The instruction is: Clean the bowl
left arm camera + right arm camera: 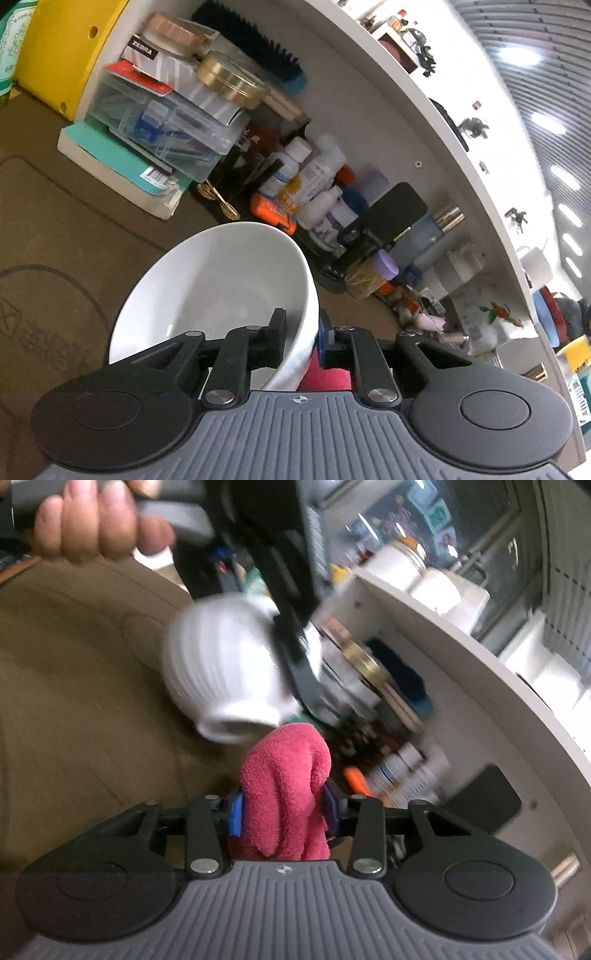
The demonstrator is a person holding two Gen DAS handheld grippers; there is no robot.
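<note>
My left gripper [301, 332] is shut on the rim of a white bowl [218, 288], one finger inside and one outside, and holds it tilted above the brown table. In the right wrist view the bowl [221, 668] shows blurred, its ribbed outside and foot facing me, with the left gripper's fingers [295, 653] on its rim. My right gripper [283, 808] is shut on a pink cloth [284, 786], whose top touches or nearly touches the bowl's foot. A bit of the cloth [325, 376] shows under the bowl in the left wrist view.
A white shelf [369, 96] behind holds plastic boxes [159, 122], a gold tin [232, 79], a black brush [251, 40], several bottles [314, 192] and a toothpick jar [369, 277]. A yellow box [62, 48] stands at the left. The brown table mat [55, 229] lies below.
</note>
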